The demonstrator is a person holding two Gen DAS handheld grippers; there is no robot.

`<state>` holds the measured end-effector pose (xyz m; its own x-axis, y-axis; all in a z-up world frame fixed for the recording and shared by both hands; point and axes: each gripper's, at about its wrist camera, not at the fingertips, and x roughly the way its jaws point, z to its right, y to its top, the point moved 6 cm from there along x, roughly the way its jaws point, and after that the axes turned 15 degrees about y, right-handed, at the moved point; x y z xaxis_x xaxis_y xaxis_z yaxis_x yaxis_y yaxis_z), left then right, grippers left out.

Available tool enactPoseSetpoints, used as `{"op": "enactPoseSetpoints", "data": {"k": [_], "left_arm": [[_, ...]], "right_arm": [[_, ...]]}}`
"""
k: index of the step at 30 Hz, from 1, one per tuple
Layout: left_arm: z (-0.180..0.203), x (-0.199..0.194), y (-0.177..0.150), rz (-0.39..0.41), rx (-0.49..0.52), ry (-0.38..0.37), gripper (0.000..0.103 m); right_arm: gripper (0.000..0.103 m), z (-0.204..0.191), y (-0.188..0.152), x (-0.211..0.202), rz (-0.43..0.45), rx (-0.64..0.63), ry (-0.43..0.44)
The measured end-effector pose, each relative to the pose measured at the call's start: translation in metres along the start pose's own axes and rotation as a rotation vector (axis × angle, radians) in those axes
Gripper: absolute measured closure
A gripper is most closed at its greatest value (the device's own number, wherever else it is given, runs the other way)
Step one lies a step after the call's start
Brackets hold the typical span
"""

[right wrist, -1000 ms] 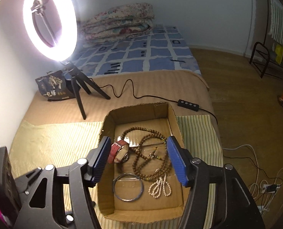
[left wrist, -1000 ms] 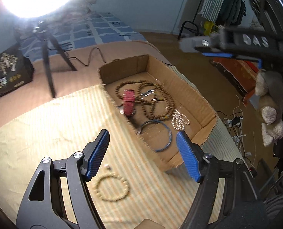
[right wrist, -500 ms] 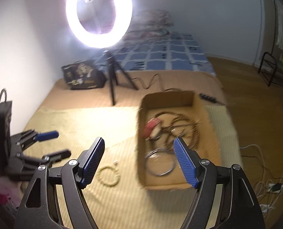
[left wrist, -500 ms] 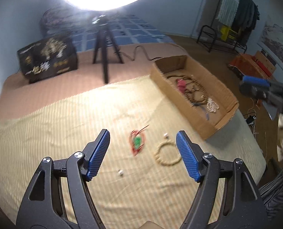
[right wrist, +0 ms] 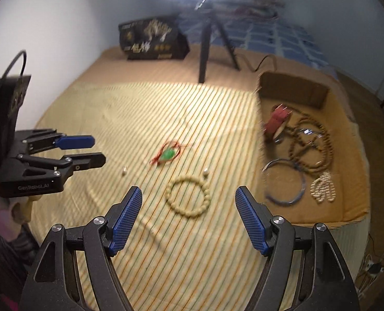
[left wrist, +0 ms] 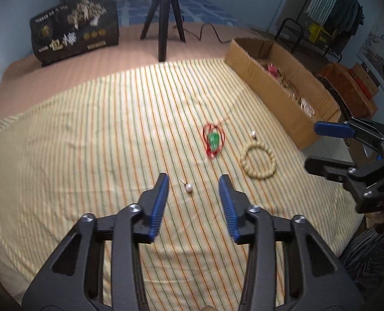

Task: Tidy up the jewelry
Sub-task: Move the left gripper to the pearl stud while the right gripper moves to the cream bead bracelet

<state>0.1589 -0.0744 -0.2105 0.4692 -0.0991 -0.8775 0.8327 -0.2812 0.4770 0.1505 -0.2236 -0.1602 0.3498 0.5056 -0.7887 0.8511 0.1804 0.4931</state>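
Note:
On the striped cloth lie a pearl earring, a green pendant on a red cord, a cream bead bracelet and a second pearl. My left gripper is open, its fingers on either side of the near pearl earring, above it. My right gripper is open and empty, hovering over the cream bracelet. The cardboard box holds brown bead necklaces, a red watch, a blue bangle and a white bead piece.
A ring light tripod and its cable stand at the back. A black printed bag leans by the wall. The bed edge falls away on the right, past the box.
Both grippers swung left from over the box to over the striped cloth. The left gripper dropped towards the pearl earring and its jaws narrowed. The right gripper now faces the cream bracelet.

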Motion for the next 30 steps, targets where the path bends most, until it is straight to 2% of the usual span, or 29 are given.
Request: {"op": "enactPoseSetpoints", "data": {"k": [4, 7, 11, 14, 22, 30], "left_arm": [[0.001, 0.017, -0.008, -0.047, -0.005, -0.016, 0.067], [0.002, 0.024, -0.011, -0.062, 0.002, -0.013, 0.068], [0.002, 0.034, -0.014, -0.084, 0.003, -0.014, 0.071], [0.002, 0.038, -0.014, -0.089, 0.008, -0.013, 0.074], [0.004, 0.051, -0.013, -0.108, 0.006, -0.014, 0.075], [0.006, 0.062, -0.012, -0.094, 0.009, 0.006, 0.082]], "right_arm": [[0.029, 0.002, -0.009, 0.022, -0.047, 0.003, 0.001], [0.044, 0.002, -0.014, 0.036, -0.079, 0.009, 0.021], [0.046, -0.003, -0.019, 0.051, -0.119, -0.006, 0.044], [0.055, -0.006, -0.02, 0.06, -0.142, -0.023, 0.05], [0.06, -0.003, -0.021, 0.074, -0.168, -0.04, 0.023], [0.062, 0.001, -0.025, 0.086, -0.175, -0.052, -0.005]]}}
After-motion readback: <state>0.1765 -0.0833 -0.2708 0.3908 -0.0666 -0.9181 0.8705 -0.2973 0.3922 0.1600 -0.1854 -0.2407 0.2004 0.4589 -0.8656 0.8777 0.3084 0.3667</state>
